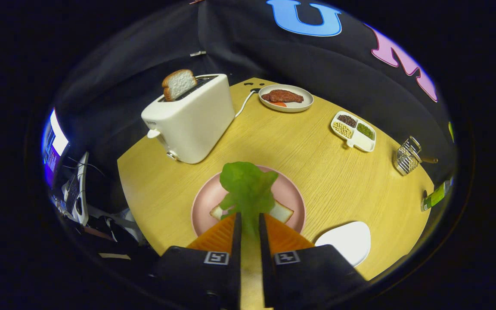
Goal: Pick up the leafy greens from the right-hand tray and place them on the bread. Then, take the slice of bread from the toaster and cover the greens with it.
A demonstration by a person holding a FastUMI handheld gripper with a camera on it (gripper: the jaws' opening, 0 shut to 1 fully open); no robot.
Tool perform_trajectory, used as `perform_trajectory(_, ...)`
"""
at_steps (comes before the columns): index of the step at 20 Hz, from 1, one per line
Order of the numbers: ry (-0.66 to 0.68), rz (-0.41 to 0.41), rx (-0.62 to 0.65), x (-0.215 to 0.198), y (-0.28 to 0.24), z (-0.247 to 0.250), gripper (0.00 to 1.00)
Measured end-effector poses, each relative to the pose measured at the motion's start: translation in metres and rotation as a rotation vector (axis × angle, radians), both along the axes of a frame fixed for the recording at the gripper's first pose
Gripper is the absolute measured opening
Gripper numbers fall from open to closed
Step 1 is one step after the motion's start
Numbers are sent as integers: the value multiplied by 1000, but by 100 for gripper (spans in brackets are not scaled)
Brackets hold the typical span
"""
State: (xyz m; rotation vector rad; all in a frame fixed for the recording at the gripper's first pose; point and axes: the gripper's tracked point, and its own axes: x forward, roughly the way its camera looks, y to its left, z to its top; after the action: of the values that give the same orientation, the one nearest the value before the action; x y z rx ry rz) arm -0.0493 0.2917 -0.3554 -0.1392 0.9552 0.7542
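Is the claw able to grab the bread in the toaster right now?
Probably not yet: the claw is shut on the leafy greens above the pink plate. The bread slice sticks up from the toaster beyond, with nothing blocking it.

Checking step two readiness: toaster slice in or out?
In: bread slice stands in toaster slot; fingers shut on greens.

No text, label or number can be read here
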Motion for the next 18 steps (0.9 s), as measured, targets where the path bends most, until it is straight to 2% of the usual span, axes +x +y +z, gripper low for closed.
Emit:
perform_trajectory(1, 6, -5, -5, 0, 0, -3, 52)
perform_trajectory(2, 7, -12, -8, 0, 1, -5, 58)
perform_trajectory(3, 5, -16, -11, 0, 2, -5, 60)
perform_trajectory(9, -27, -66, 17, 1, 6, 12, 59)
perform_trajectory(13, -123, -122, 98, 16, 19, 65, 59)
perform_trajectory(18, -237, -115, 196, 41, 62, 147, 59)
